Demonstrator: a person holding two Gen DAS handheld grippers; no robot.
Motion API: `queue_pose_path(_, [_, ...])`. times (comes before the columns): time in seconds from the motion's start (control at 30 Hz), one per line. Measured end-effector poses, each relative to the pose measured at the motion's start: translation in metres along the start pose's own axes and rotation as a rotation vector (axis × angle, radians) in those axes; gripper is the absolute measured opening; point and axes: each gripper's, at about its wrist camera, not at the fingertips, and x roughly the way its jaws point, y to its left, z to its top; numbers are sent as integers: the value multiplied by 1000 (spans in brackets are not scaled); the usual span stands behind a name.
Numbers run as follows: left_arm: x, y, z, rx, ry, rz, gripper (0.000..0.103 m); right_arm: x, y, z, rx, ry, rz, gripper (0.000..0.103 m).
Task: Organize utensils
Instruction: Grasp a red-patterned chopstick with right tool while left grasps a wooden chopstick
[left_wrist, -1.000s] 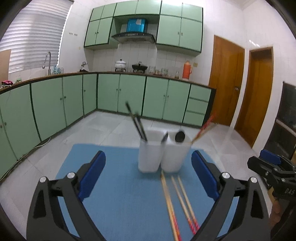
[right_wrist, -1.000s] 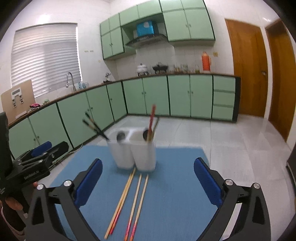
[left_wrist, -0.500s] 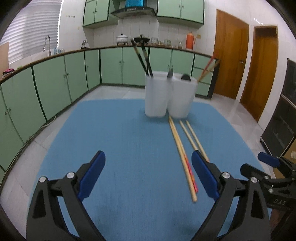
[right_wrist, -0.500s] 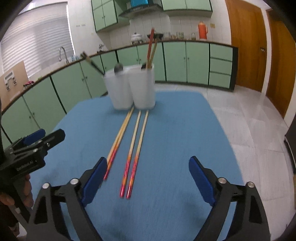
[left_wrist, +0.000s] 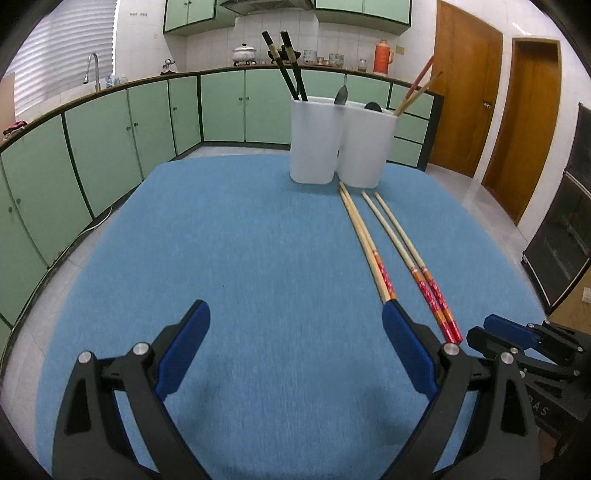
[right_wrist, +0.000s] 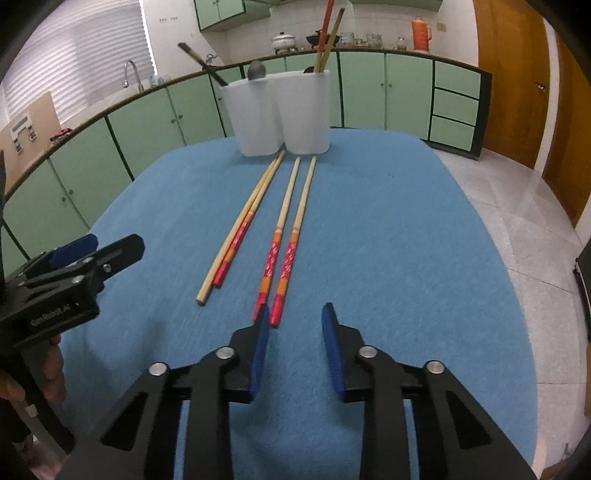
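Observation:
Two pairs of wooden chopsticks with red ends lie on the blue mat (right_wrist: 406, 229): a left pair (right_wrist: 240, 229) and a right pair (right_wrist: 291, 236), also in the left wrist view (left_wrist: 365, 243) (left_wrist: 410, 258). Two white holder cups (right_wrist: 280, 114) (left_wrist: 340, 144) stand at the mat's far edge, holding black chopsticks (left_wrist: 291, 66), spoons and a red pair. My right gripper (right_wrist: 293, 317) is partly open and empty, its left pad (right_wrist: 260, 332) at the right pair's red ends. My left gripper (left_wrist: 295, 314) is wide open and empty, low over the mat.
The blue mat covers a table that ends at tiled floor on all sides. Green kitchen cabinets (left_wrist: 110, 125) run along the left and back. Wooden doors (left_wrist: 465, 85) are at the right. The left gripper shows in the right wrist view (right_wrist: 74, 273).
Both grippers have dropped low and pulled back toward the mat's near edge. The right gripper's jaws have narrowed and sit at the red ends of the right pair.

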Motion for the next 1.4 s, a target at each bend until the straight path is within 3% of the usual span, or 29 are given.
queue_pose_path(0.2, [3,0,-2,-5,11,-3,91,5,6,-2,-23,24,5,16])
queue_pose_path(0.63, [4,-6,-4,0,13,-7,91,11,16,-1,-77,15,-37,6])
queue_pose_path(1.0, [5,-14,-6,17,21,-18,91,5,-13,-2,13,10,-40,7])
queue_pose_path(1.4, [6,-26,-11,24,47,-46,91,8,-10,-1,7,9,-28,11])
